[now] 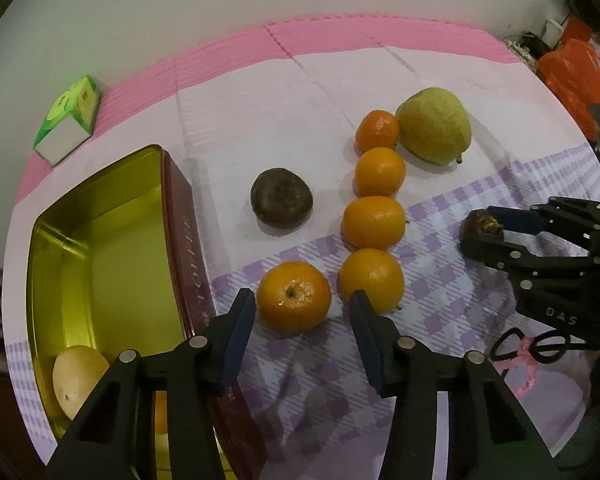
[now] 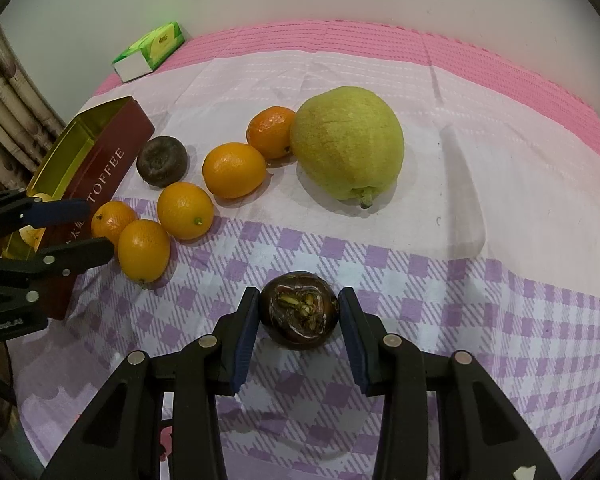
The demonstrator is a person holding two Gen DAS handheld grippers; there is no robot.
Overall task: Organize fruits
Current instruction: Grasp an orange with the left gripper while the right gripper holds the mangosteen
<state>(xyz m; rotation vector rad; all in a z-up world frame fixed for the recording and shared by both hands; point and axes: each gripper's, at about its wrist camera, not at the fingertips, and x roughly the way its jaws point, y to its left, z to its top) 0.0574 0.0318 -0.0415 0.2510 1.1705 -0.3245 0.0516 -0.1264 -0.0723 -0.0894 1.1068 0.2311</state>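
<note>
My left gripper [image 1: 302, 304] points down at the checked cloth, open, with an orange [image 1: 294, 298] between its fingertips; a gap shows at the right pad. Beside it on the left stands the gold-lined maroon TOFFEE tin [image 1: 184, 240], with a pale yellow fruit [image 1: 78, 376] inside. My right gripper [image 2: 298, 312] is shut on a dark brown fruit [image 2: 298, 310] low over the cloth. A second dark fruit [image 1: 281, 202], a row of several oranges [image 1: 373, 222] and a big yellow-green pear [image 1: 434, 126] lie on the cloth.
A green tissue box [image 1: 70, 120] sits at the back left by the wall. An orange bag [image 1: 576, 68] is at the far right. A black cable with a pink tie [image 1: 524, 356] lies near the right gripper [image 1: 484, 236].
</note>
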